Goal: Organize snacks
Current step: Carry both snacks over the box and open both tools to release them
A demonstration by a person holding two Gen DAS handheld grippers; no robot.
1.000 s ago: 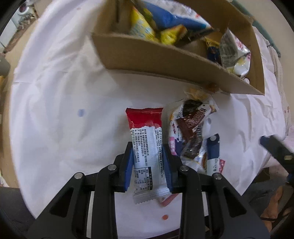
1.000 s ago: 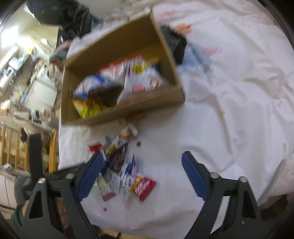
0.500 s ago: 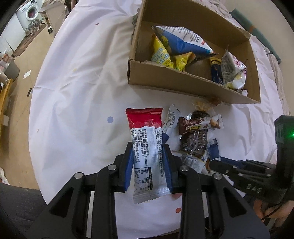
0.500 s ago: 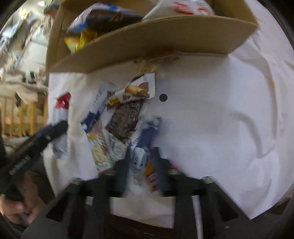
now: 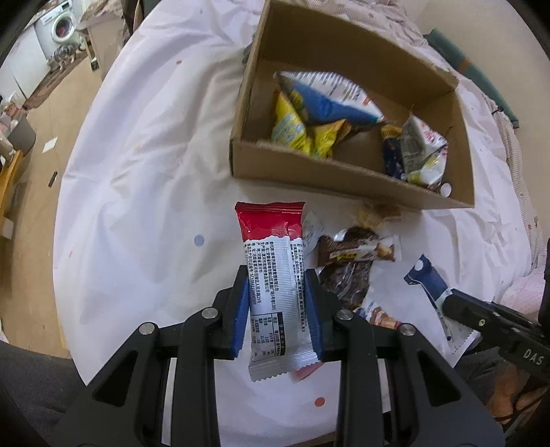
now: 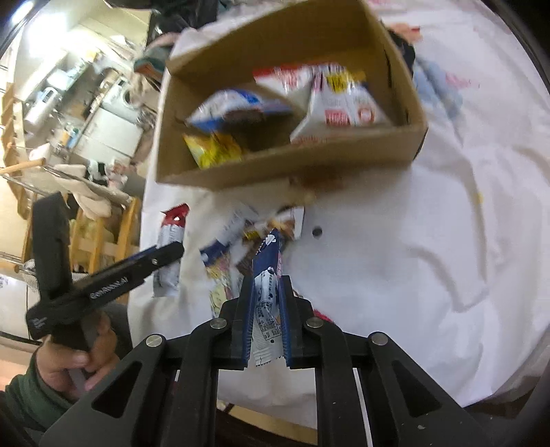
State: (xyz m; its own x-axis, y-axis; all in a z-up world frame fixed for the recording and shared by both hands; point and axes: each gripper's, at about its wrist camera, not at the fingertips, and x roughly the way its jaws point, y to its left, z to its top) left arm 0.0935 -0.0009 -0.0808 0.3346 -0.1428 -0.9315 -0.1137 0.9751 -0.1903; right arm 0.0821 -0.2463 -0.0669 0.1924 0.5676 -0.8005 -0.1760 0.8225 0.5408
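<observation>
My left gripper (image 5: pixel 276 275) is shut on a red and white snack bar (image 5: pixel 271 240), held above the white cloth. My right gripper (image 6: pixel 266 282) has its jaws closing, pads pressing a blue and white packet (image 6: pixel 267 264) that stands up between them. A cardboard box (image 5: pixel 343 175) sits beyond both, with chip bags (image 5: pixel 323 99) and other packets inside. Between me and the box lies a loose pile: a chocolate bar (image 5: pixel 357 249) and a dark packet (image 5: pixel 347 282). The left wrist view shows the right gripper (image 5: pixel 450 302) with the blue packet (image 5: pixel 426 278) at lower right.
The round table's white cloth (image 5: pixel 144 192) drops off to the floor at left. A washing machine (image 5: pixel 58 27) stands far off. In the right wrist view a hand (image 6: pixel 79 361) holds the left gripper (image 6: pixel 168 252), with wooden furniture (image 6: pixel 96 237) behind it.
The right gripper went from wide open to shut on the blue packet from the pile. The left gripper rose with the red bar, so the box now looks farther away.
</observation>
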